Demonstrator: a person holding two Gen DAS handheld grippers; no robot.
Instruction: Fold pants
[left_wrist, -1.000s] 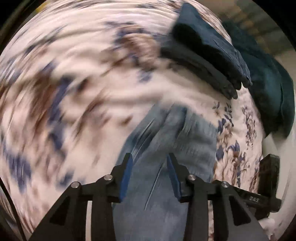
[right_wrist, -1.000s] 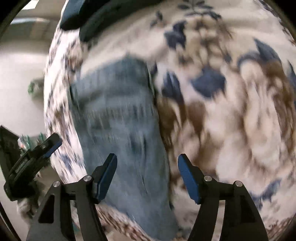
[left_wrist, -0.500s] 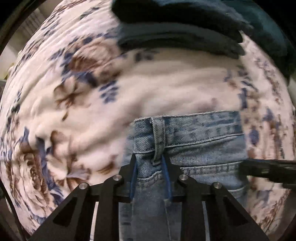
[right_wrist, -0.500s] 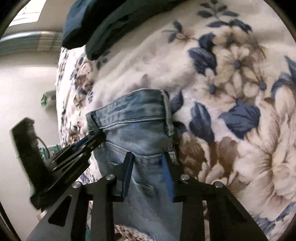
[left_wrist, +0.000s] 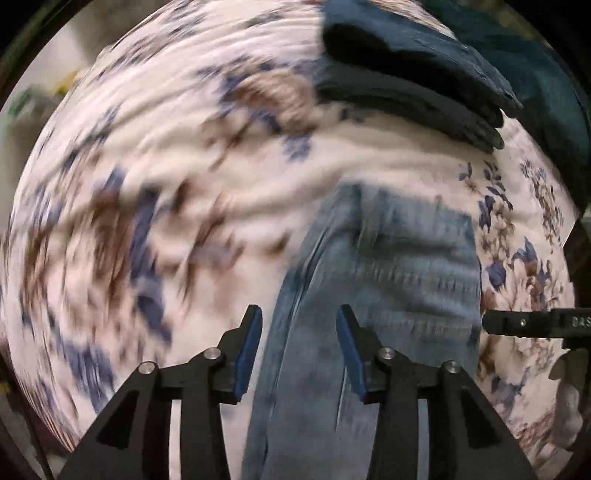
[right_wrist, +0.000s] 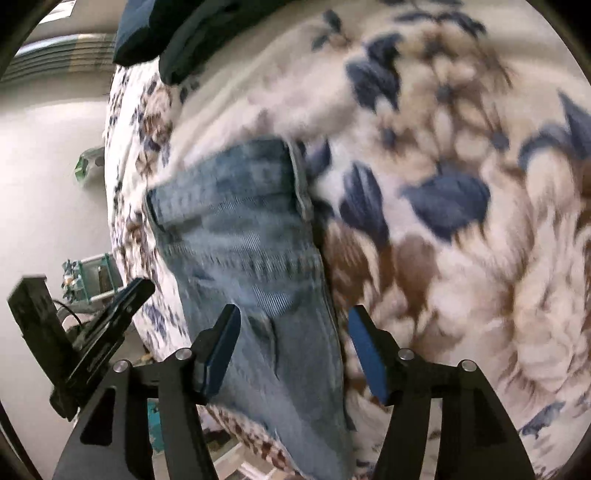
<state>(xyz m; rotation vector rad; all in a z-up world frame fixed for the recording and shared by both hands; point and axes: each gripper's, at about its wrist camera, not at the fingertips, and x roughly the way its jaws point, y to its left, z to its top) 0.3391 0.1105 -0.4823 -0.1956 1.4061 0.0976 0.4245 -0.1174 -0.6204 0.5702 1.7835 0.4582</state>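
Light blue jeans (left_wrist: 388, 288) lie on a floral blanket (left_wrist: 147, 184), waistband at the far end. My left gripper (left_wrist: 299, 347) is open above the jeans, its blue pads apart with denim between and below them. In the right wrist view the jeans (right_wrist: 251, 251) run along the bed's edge, and my right gripper (right_wrist: 291, 350) is open above their near part. The right gripper's black tip (left_wrist: 532, 326) shows at the right of the left wrist view, and the left gripper's body (right_wrist: 96, 332) shows at the left of the right wrist view. Both views are motion-blurred.
A stack of folded dark blue clothes (left_wrist: 413, 74) lies on the blanket beyond the jeans, also seen in the right wrist view (right_wrist: 173, 37). The bed's edge (right_wrist: 118, 206) drops to a pale floor (right_wrist: 48, 166) with small clutter (right_wrist: 92, 280) at the left.
Half a second ago both grippers were shut on the jeans near the waistband. Now both have opened, let go and pulled back from the denim.
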